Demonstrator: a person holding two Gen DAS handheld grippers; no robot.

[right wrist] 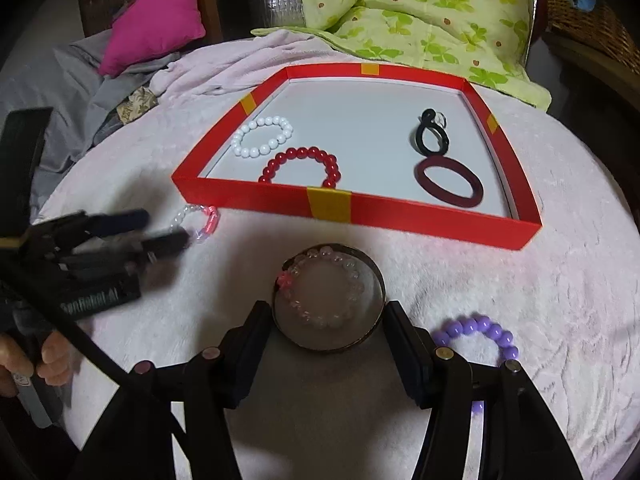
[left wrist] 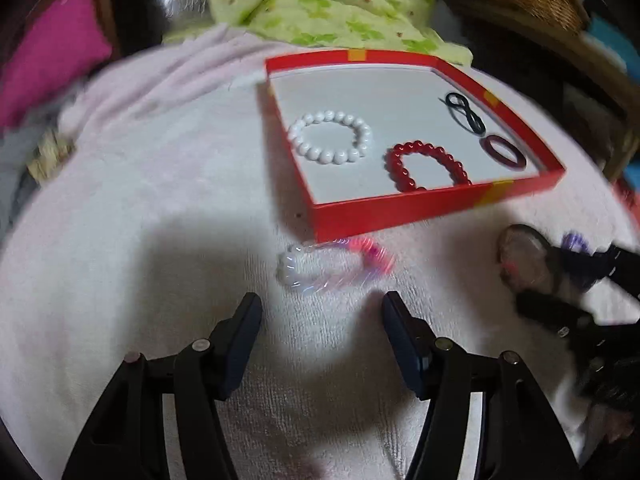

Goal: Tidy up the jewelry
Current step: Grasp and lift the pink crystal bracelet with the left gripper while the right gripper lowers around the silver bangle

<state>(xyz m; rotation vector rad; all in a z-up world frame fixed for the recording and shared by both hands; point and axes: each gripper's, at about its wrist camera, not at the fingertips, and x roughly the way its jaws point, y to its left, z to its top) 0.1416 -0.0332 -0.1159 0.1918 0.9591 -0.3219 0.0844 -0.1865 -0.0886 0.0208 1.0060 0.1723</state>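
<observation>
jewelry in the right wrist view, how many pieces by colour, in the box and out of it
In the red box:
white bead bracelet: 1
red bead bracelet: 1
black loops: 1
dark red bangle: 1

On the pink towel:
clear-and-pink bracelet: 1
pale pink bracelet: 1
purple bead bracelet: 1

Total: 7

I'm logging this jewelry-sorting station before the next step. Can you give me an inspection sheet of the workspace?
Surface: pale pink fleece blanket.
Job's things: red box holds white bracelet, red bracelet, black ring, maroon bangle; outside lie clear-pink bracelet, lidded round case, purple bracelet.
Clutter: nothing seen.
Grippers: left gripper open near clear-pink bracelet; right gripper open around case.
Cables: nothing seen.
Surroundings: green quilt, pink pillow, wicker basket.
</observation>
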